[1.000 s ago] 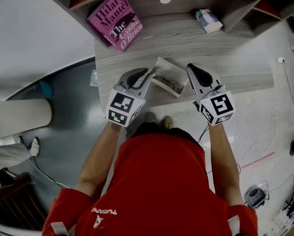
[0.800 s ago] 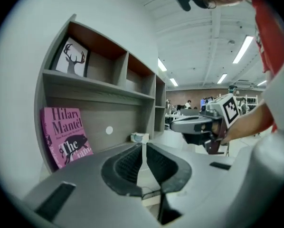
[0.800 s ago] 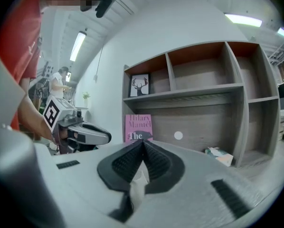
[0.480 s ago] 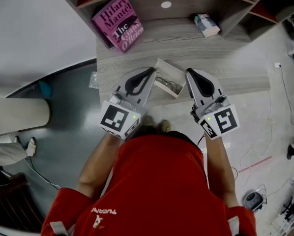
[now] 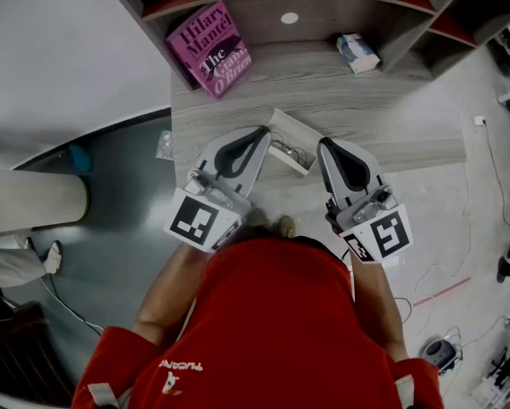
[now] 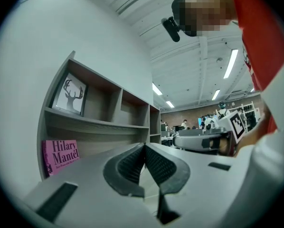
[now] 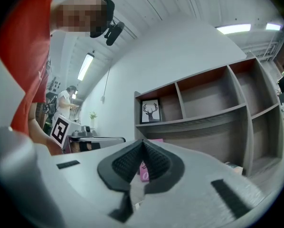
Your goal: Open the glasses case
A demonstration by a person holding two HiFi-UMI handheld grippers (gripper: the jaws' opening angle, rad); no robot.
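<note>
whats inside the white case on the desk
A thin dark shape, probably glasses, lies in the open glasses case. The left gripper covers its left corner, so what lies there cannot be seen.

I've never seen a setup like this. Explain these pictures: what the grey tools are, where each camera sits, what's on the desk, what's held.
No robot here: a person in a red top holds a gripper in each hand, the left gripper and right gripper; the marker cubes are part of them. The head view looks down from the person's head; each gripper view looks along that gripper's own jaws. On the grey desk are a pink book, a small box and, at the front edge, a white glasses case, which looks already open. Both pairs of jaws are shut on nothing; the left pair has just been closing.
</note>
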